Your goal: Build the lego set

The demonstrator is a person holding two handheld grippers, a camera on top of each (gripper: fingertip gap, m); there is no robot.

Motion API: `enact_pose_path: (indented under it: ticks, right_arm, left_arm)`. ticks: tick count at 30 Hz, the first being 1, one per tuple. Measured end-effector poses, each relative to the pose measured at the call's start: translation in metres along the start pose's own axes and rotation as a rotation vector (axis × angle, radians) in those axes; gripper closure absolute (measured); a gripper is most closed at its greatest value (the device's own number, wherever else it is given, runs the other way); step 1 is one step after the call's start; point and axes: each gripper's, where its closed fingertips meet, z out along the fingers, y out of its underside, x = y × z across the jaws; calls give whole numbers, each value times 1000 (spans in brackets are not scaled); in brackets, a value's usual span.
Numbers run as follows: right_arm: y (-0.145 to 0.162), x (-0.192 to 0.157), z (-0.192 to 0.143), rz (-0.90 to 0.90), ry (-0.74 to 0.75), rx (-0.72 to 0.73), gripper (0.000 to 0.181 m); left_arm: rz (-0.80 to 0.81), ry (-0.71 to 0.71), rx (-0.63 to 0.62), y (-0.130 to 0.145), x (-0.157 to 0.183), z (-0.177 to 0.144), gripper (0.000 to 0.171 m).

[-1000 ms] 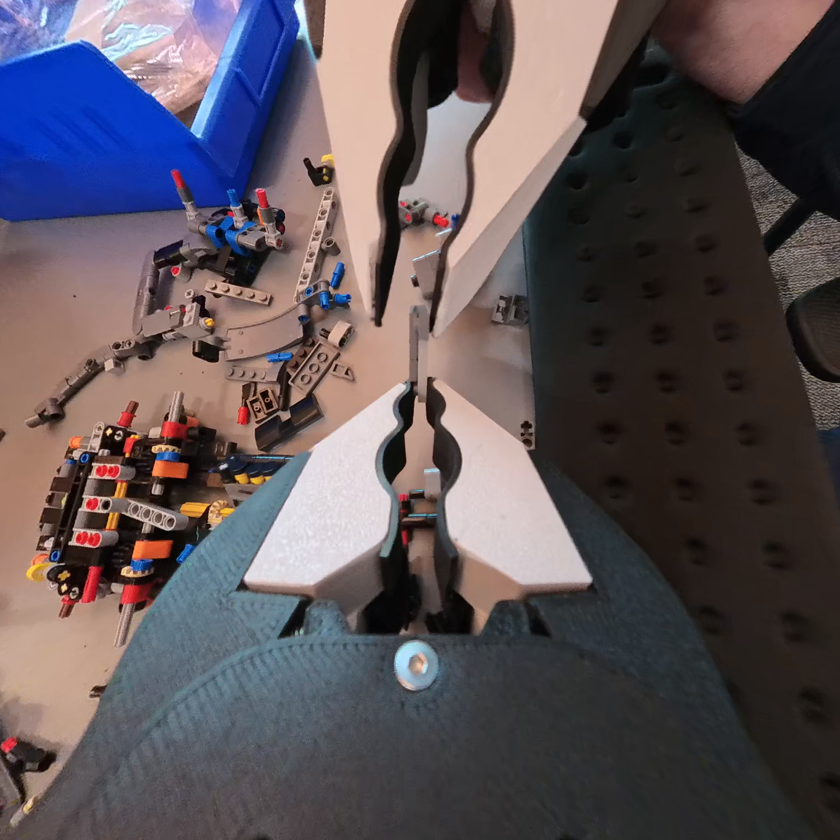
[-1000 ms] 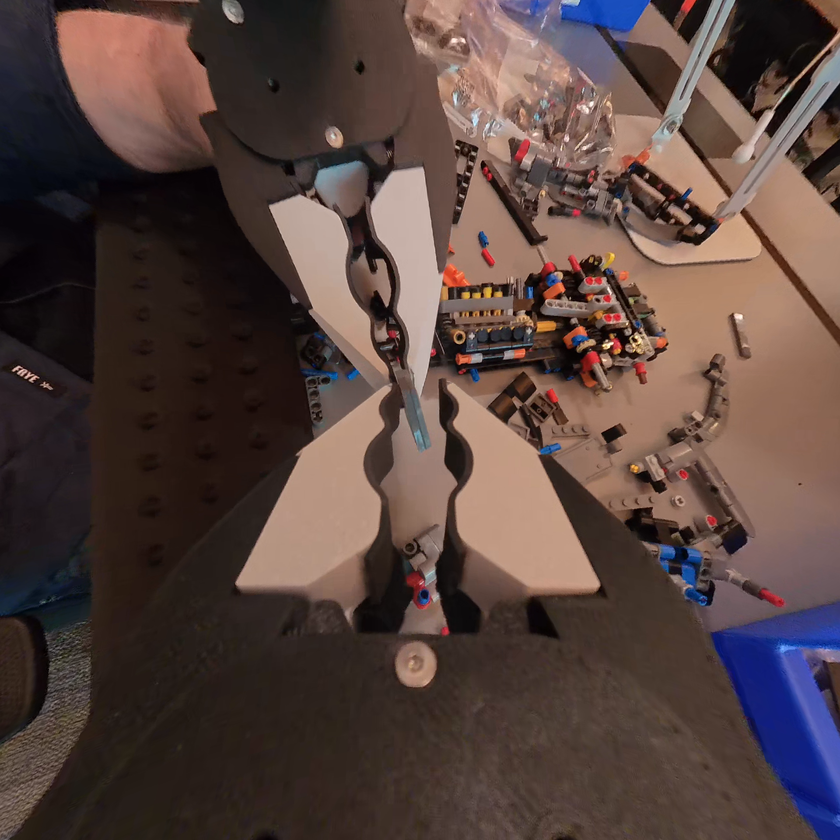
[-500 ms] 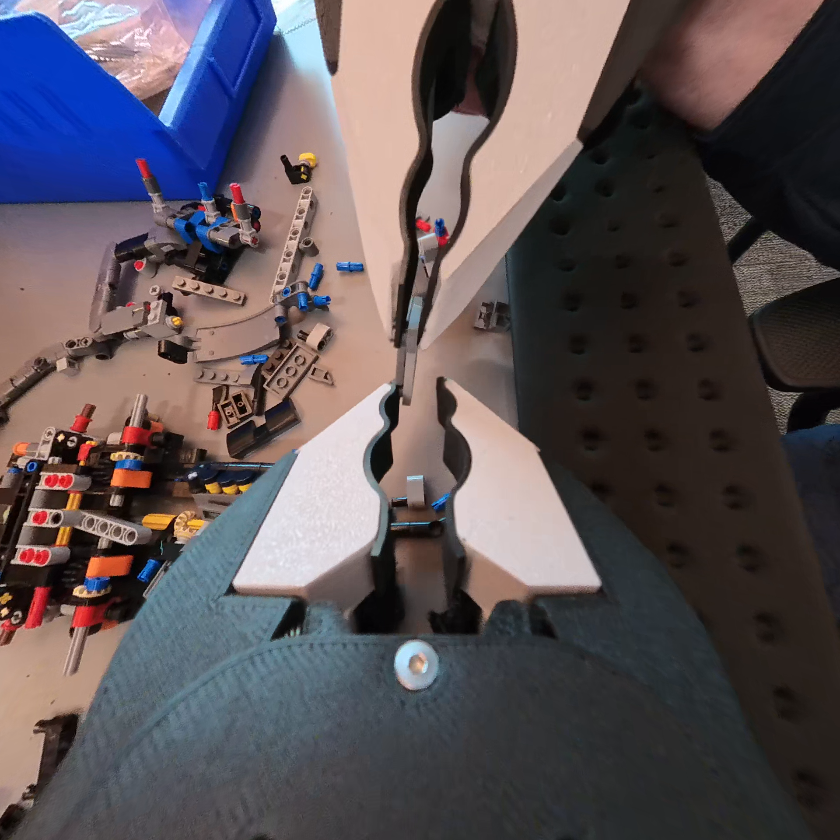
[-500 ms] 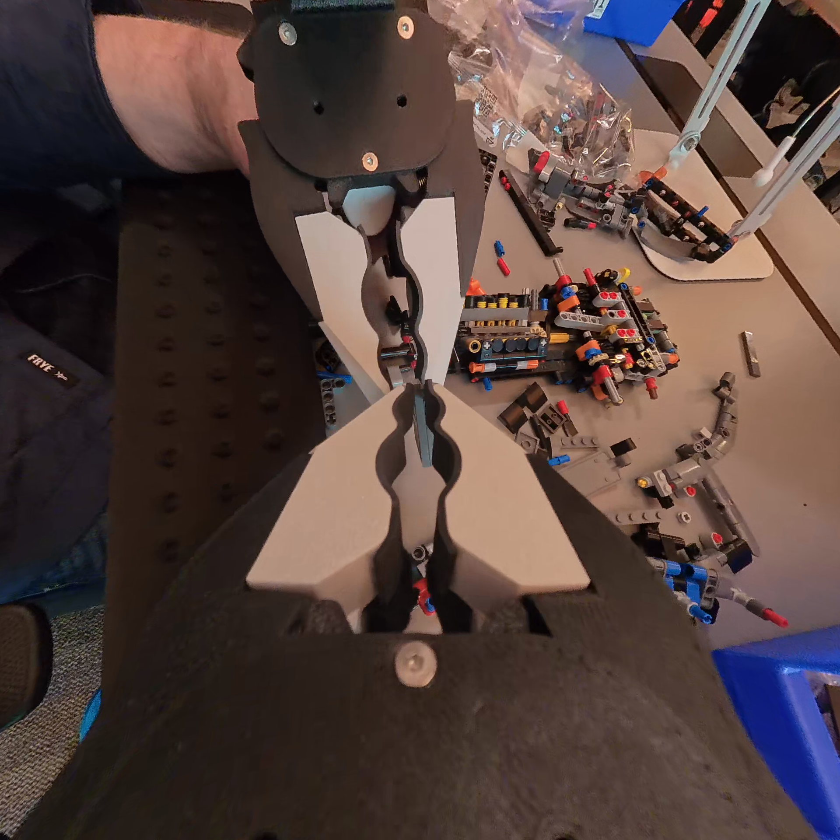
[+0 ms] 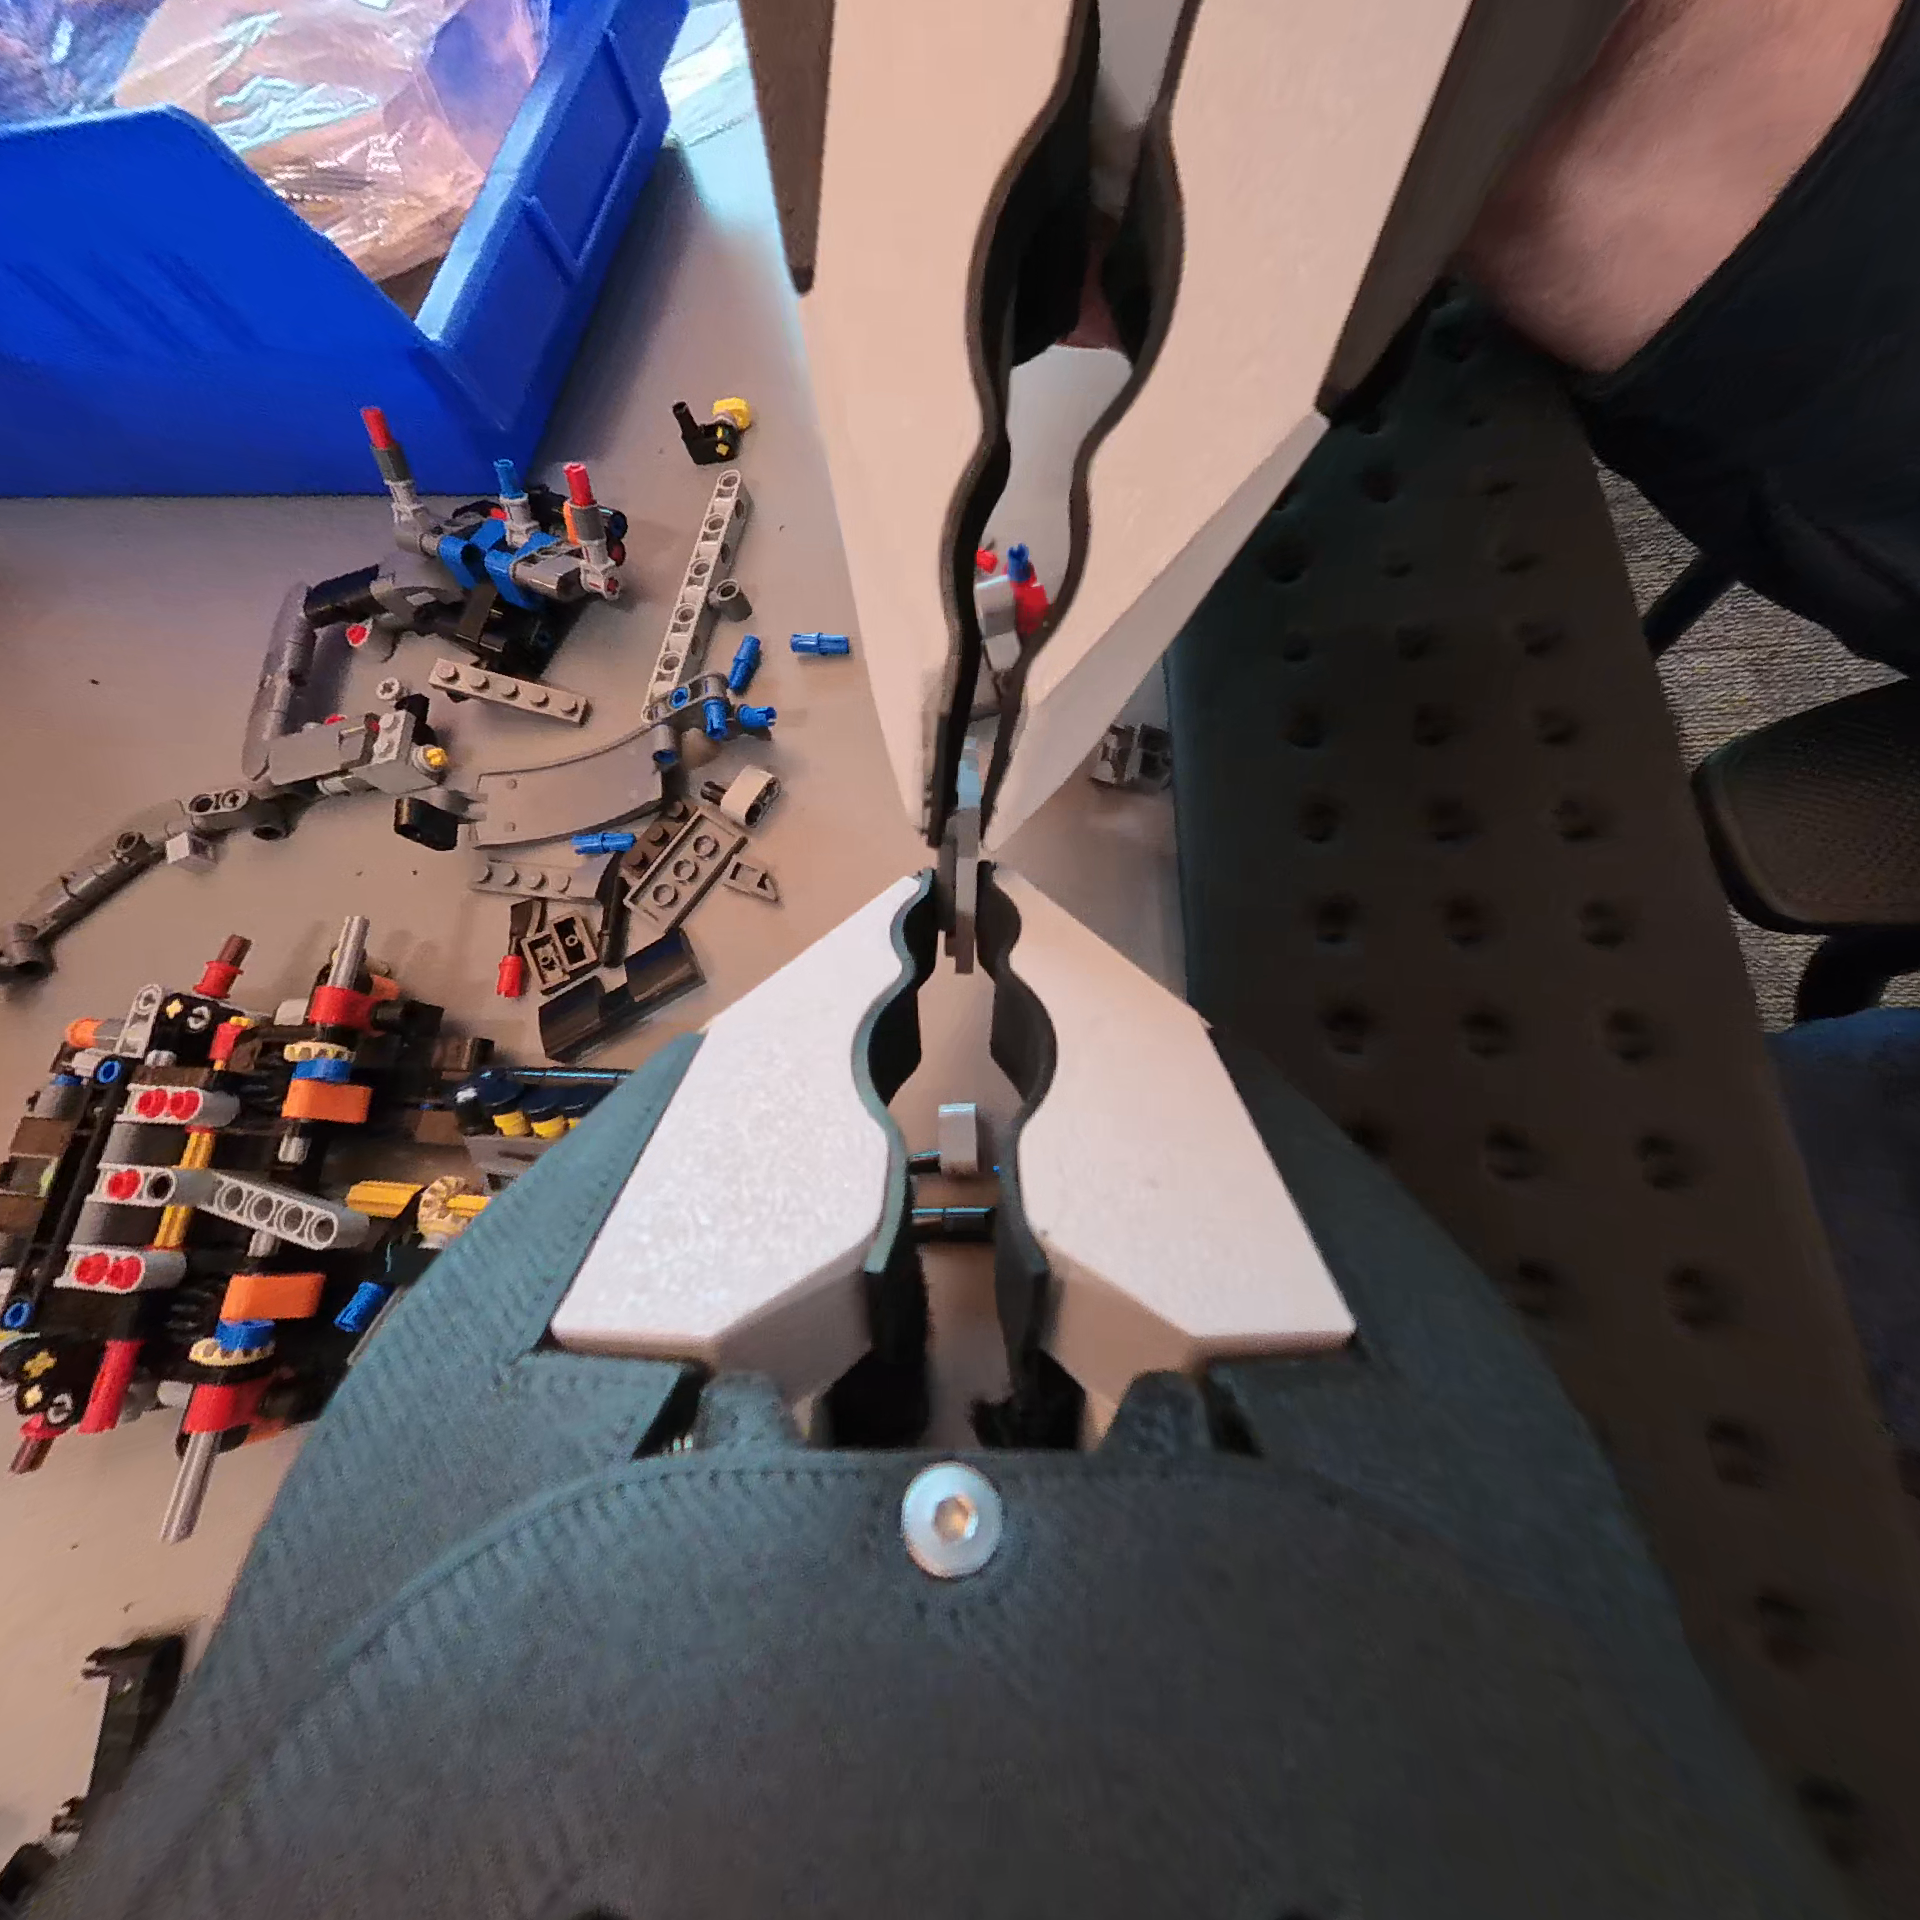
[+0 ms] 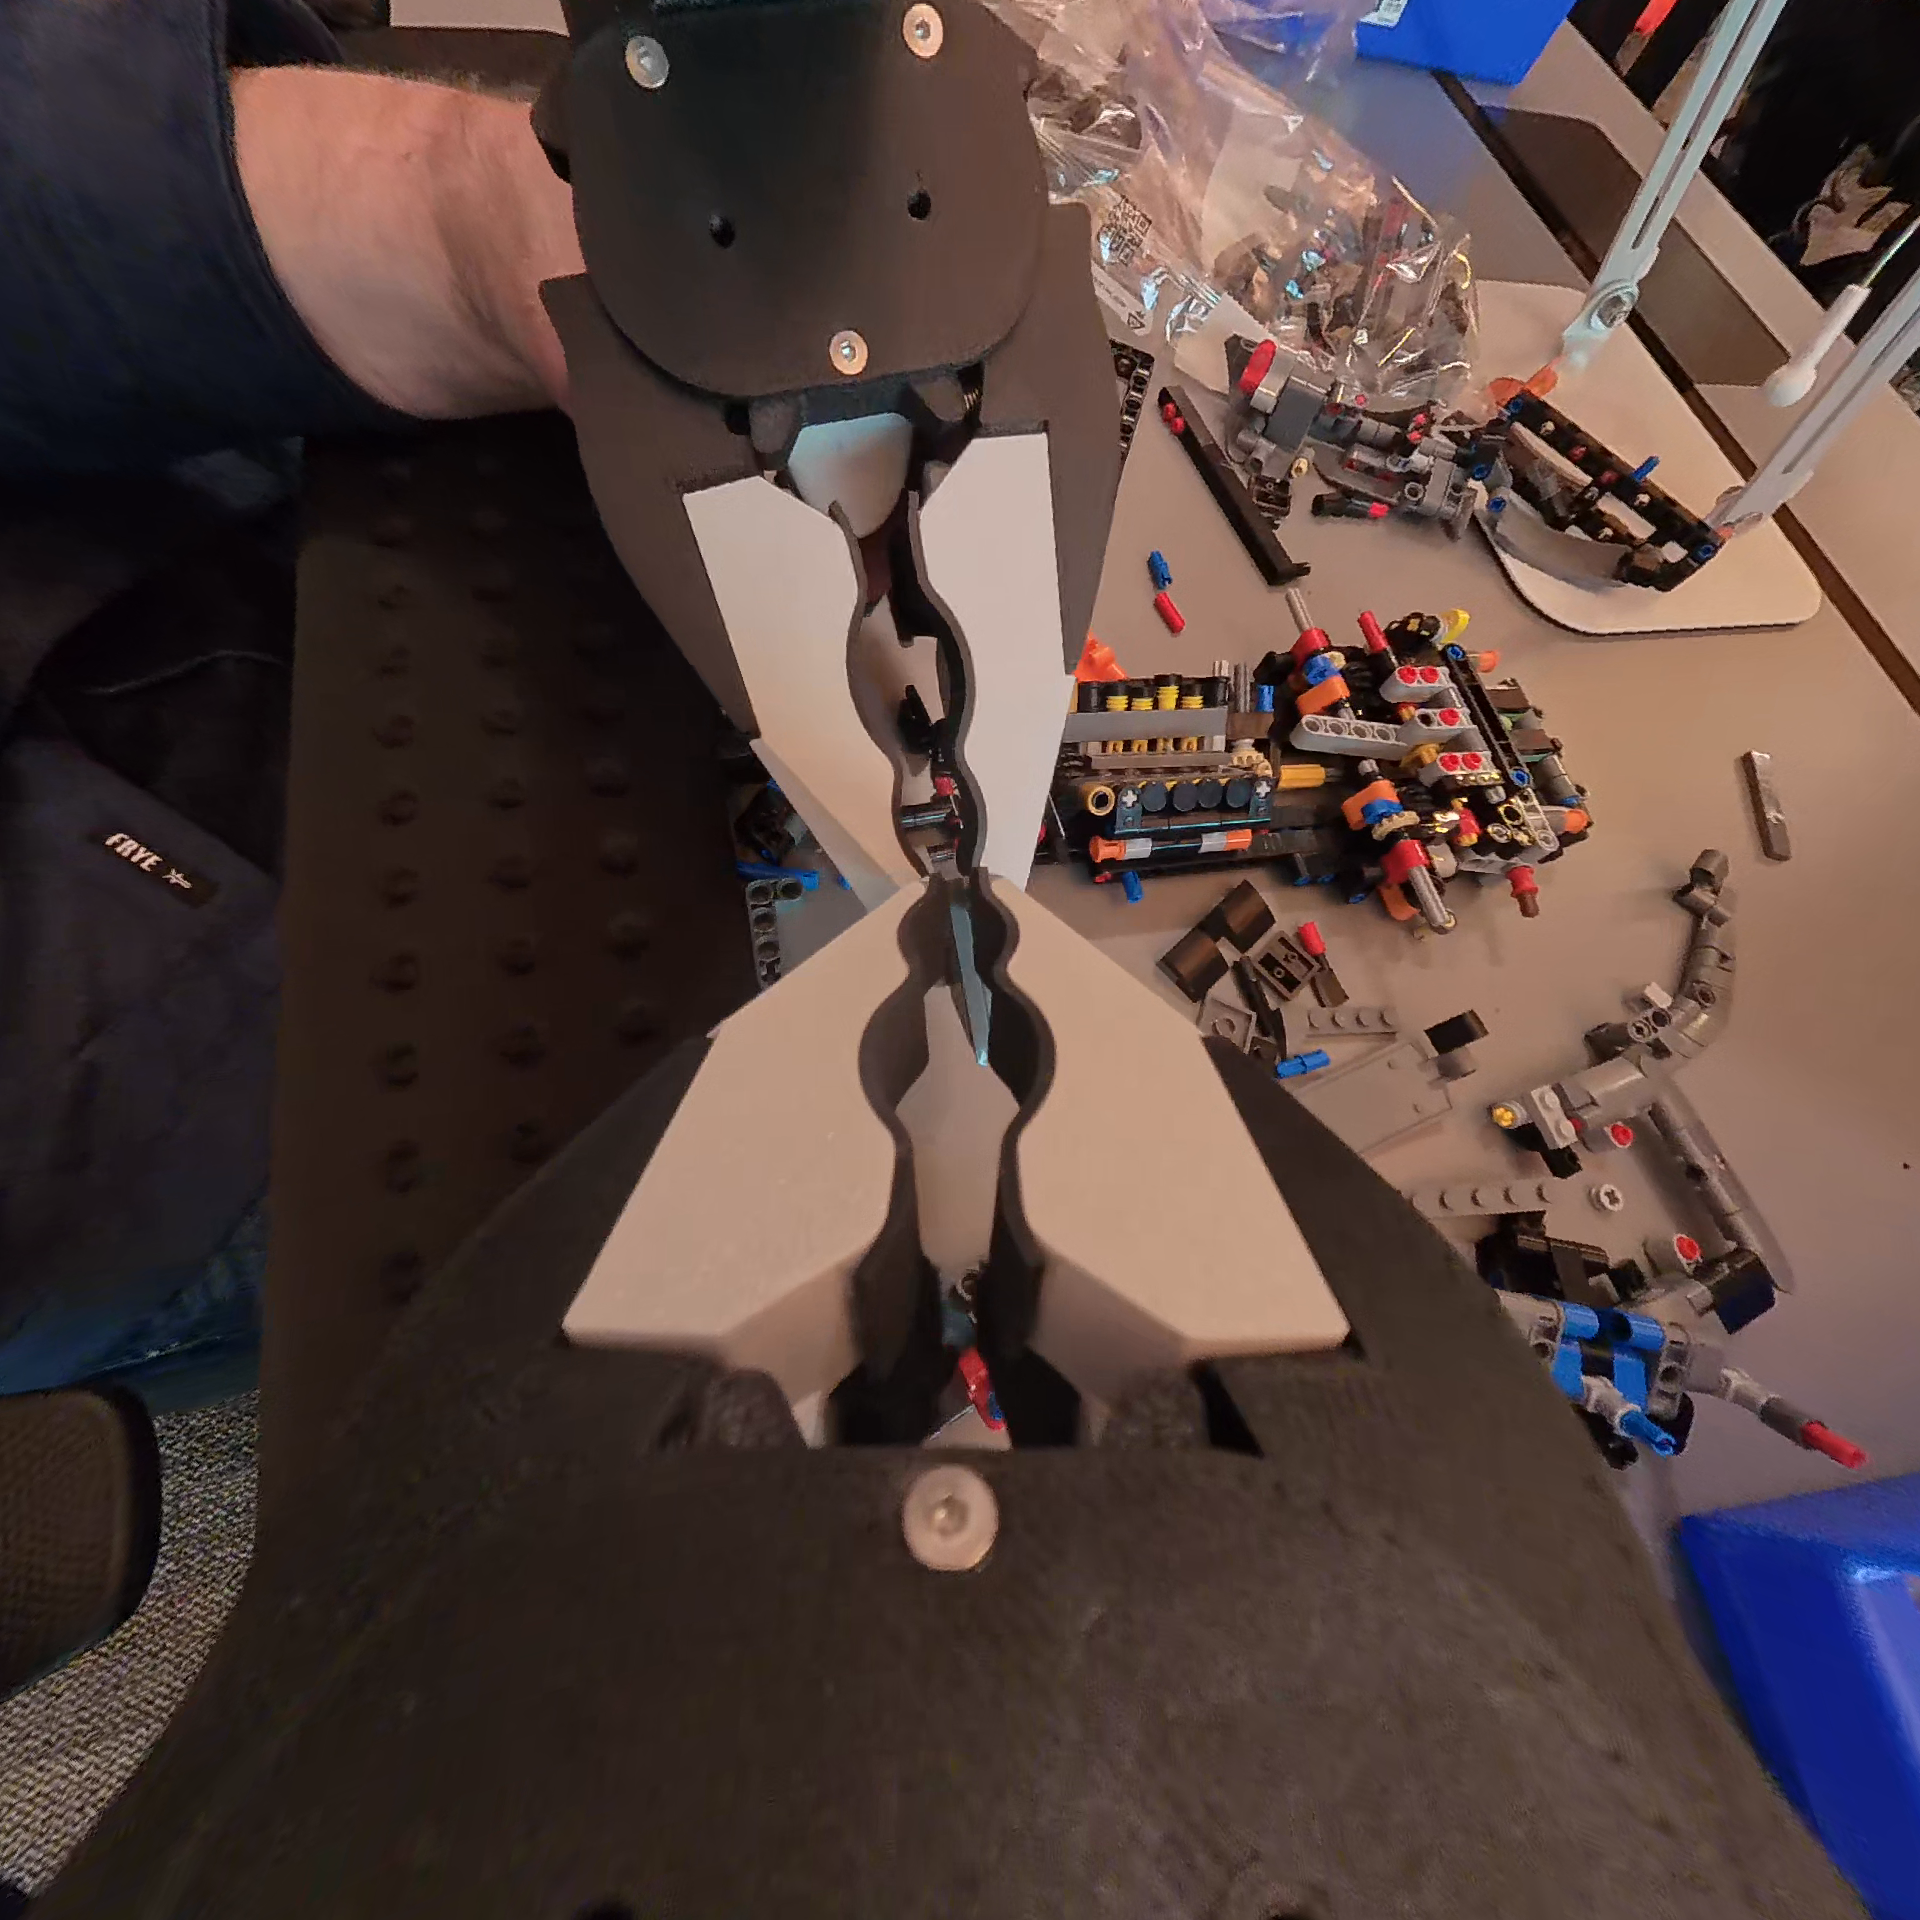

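Observation:
A thin grey Lego piece (image 5: 964,935) hangs in the air between my two grippers, which meet tip to tip. My left gripper (image 5: 958,904) is shut on its near end. My right gripper (image 5: 961,826) comes down from above and is shut on the far end. In the right wrist view the piece (image 6: 971,987) runs back between the fingertips of my right gripper (image 6: 961,899), and my left gripper (image 6: 948,862) pinches its top end. The multicoloured car chassis (image 5: 187,1195) lies on the grey table (image 5: 104,623), and it also shows in the right wrist view (image 6: 1403,769).
Loose grey and black parts (image 5: 623,810) and a small blue and grey sub-assembly (image 5: 499,551) lie near the chassis. A blue bin (image 5: 208,312) stands behind them. A bag of parts (image 6: 1278,208) and a white stand base (image 6: 1662,582) lie farther off. A dark perforated panel (image 5: 1455,831) runs along the table edge. My left and right fingertips are right by each other.
One second ago only my left gripper held the piece. Half a second ago the right had shut on it and the left was open. Now the left has shut on it again.

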Motion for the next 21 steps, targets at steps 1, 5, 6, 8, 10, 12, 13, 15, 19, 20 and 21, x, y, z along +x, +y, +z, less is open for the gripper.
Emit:
enact_pose_path:
  ticks: [1, 5, 6, 8, 10, 12, 13, 15, 19, 20, 21]
  right_arm:
    - [0, -1, 0, -1, -3, 0, 180]
    - [1, -6, 1, -23, -18, -9, 180]
    - [1, -7, 1, -31, -21, -13, 180]
    - [2, -9, 2, -47, -18, -18, 180]
    - [2, -16, 2, -62, -54, -22, 180]
    - [-9, -37, 2, -82, -166, 32, 180]
    - [-8, -29, 4, -87, -114, 0, 180]
    - [-4, -15, 4, -59, -47, -28, 180]
    - [1, -1, -3, 18, -16, 6, 180]
    - [7, 4, -2, 30, 5, -19, 180]
    - [15, 7, 1, 40, 17, -51, 179]
  left_arm:
    - [-5, 9, -2, 0, 1, 0, 167]
    - [-20, 59, -16, 3, 6, -1, 167]
    - [-21, 66, -17, 3, 7, -1, 167]
    - [-34, 86, -23, 4, 9, -1, 167]
    - [-56, 29, -38, 8, -2, -1, 167]
    - [-113, 12, -35, 11, -15, -7, 167]
    - [-132, 46, 22, 2, -11, -11, 167]
    - [-108, 35, 23, 0, -8, -10, 167]
    - [-113, -15, 6, 4, -18, -8, 167]
    - [-123, -23, 15, 4, -21, -10, 167]
    - [-124, -34, 19, 5, -23, -11, 167]
